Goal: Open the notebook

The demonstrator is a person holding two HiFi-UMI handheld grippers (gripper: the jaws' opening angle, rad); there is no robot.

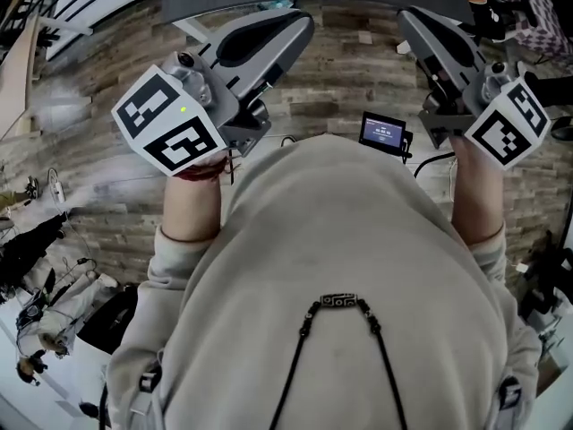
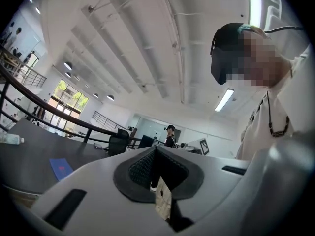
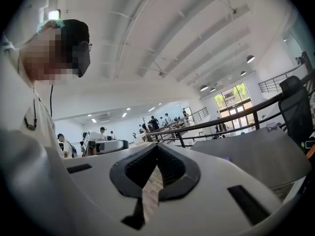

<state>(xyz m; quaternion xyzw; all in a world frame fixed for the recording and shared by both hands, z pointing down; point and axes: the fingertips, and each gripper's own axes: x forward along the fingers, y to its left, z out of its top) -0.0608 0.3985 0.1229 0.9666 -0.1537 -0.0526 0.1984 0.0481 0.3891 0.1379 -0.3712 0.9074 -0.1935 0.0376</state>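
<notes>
The left grey two-jaw gripper (image 2: 155, 150) and the right grey two-jaw gripper (image 3: 157, 147) are held level, each with jaws pressed together on nothing. The thin blue notebook (image 2: 60, 167) is seen lying flat on the dark grey table (image 2: 29, 151), well apart from both.

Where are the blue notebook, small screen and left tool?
blue notebook (image 2: 61, 167), left gripper view, middle of its cover.
small screen (image 1: 383, 133), head view, its lit face.
left tool (image 2: 155, 151), left gripper view, where its tips meet.
</notes>
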